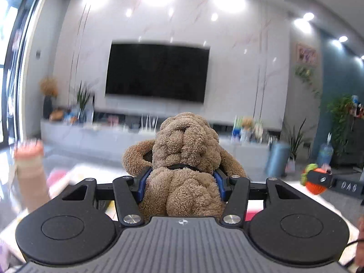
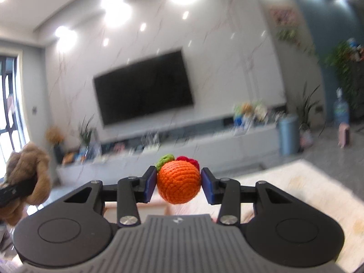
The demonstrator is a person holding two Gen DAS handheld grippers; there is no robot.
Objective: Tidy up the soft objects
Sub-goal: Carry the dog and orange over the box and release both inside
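My left gripper (image 1: 182,182) is shut on a brown plush dog (image 1: 185,157), held up in the air, its wrinkled body filling the gap between the blue pads. My right gripper (image 2: 179,183) is shut on an orange crocheted ball (image 2: 178,183) with a green leaf and a red bit on top, also held aloft. The right gripper with the ball shows at the right edge of the left wrist view (image 1: 315,182). The plush dog shows at the left edge of the right wrist view (image 2: 27,170).
A wall TV (image 1: 157,72) and a long low grey cabinet (image 1: 102,134) with small items stand ahead. A pale rug (image 2: 307,193) lies below. A blue bin (image 2: 287,134) and potted plants (image 2: 306,113) stand at the right. A pinkish soft object (image 1: 31,173) rises at the left.
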